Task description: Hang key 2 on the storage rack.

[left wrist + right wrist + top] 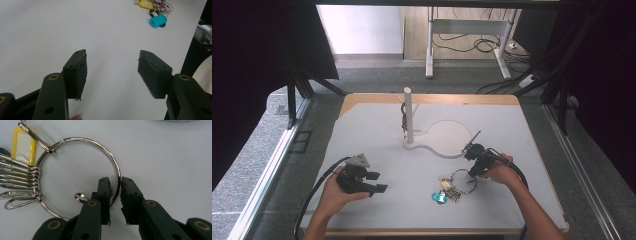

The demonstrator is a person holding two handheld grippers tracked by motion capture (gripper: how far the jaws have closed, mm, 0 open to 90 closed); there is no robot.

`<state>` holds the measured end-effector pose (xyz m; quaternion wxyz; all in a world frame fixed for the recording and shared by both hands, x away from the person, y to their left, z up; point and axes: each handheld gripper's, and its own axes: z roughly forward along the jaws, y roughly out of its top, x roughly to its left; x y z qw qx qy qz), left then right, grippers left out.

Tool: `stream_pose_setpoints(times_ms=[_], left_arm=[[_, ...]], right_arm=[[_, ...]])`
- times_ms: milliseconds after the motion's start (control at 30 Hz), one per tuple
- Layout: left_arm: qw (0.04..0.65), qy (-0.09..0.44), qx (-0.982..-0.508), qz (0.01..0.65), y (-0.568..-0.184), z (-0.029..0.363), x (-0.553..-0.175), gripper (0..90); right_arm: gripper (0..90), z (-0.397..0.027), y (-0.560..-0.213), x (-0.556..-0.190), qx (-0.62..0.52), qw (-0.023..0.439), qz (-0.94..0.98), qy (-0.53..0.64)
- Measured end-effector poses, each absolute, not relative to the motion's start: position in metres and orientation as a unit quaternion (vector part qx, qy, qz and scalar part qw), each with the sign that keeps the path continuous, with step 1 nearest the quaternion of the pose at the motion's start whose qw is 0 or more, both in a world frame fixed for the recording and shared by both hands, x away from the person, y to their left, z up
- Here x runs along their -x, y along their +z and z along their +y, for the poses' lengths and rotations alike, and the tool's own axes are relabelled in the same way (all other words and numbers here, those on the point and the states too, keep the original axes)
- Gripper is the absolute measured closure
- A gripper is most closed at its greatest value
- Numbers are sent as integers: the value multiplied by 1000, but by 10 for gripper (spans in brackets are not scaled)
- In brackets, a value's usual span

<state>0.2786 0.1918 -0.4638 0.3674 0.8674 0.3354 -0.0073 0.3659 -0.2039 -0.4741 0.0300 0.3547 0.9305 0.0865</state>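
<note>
Silver metal catches the light: a large key ring (82, 175) lies flat on the pale surface (377, 125), toward the person's right, in front of a white stand (408, 117) with an upright post and round base. Threaded on the ring are a bunch of keys (17, 177), a yellow tag (23, 145) and a small loose split ring (80, 197); a teal tag (158, 20) lies beside the bunch.

The right gripper (115, 187) is lowered over the ring's near side. Its two black fingers (103, 197) straddle the wire, one inside the loop and one outside, almost closed, with a narrow gap left. Whether the pads actually pinch the wire I cannot tell.

The left gripper (112, 67) is held above bare surface, well apart from the keys, its fingers spread wide and holding nothing.

The ring looks stiff, thin and smooth, so it will probably slip or swivel in a loose pinch. The keys weight one side, so once lifted the bunch should swing down and slide. The bare stretch of wire opposite the keys seems the sensible place to grip.
</note>
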Motion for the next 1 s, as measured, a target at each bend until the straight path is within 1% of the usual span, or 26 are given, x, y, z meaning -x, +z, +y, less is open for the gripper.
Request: stream_pose_setpoints(times_ms=[267,433,700,800,1000], left_arm=[[365,-8,-869,335,-464,191,-278,411],[360,-8,-872,330,-465,191,-279,410],[364,-9,-869,334,-465,190,-278,410],[362,-8,-870,334,-465,190,-278,410],[364,-8,-869,335,-465,190,-278,410]], right_arm=[[800,-200,-479,-367,-365,31,928,72],[852,-199,-479,-367,-373,26,925,68],[860,-200,-477,-368,-384,19,920,72],[861,-203,-472,-367,-388,15,918,81],[861,-212,-450,-361,-387,12,915,117]])
